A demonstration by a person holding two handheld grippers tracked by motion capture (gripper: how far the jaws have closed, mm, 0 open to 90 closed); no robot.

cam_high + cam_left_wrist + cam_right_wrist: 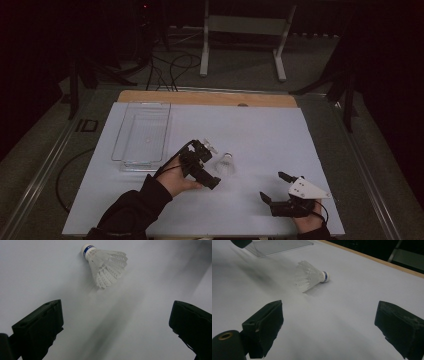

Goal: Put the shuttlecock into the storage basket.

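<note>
A white feathered shuttlecock (226, 164) with a blue band round its cork lies on its side on the white table sheet (260, 135). My left gripper (213, 165) hovers just left of it, open, with nothing between the jaws. In the left gripper view the shuttlecock (106, 265) lies ahead of the wide-apart jaws, cork to the upper left. My right gripper (275, 186) is open near the front right edge, well apart from the shuttlecock. In the right gripper view the shuttlecock (309, 276) lies ahead, cork pointing right.
A clear plastic tray (142, 135) stands at the back left of the sheet, also visible as the tray (279, 246) in the right gripper view. A wooden strip (207, 98) borders the far edge. Cables and a white stand (245, 35) are on the floor beyond.
</note>
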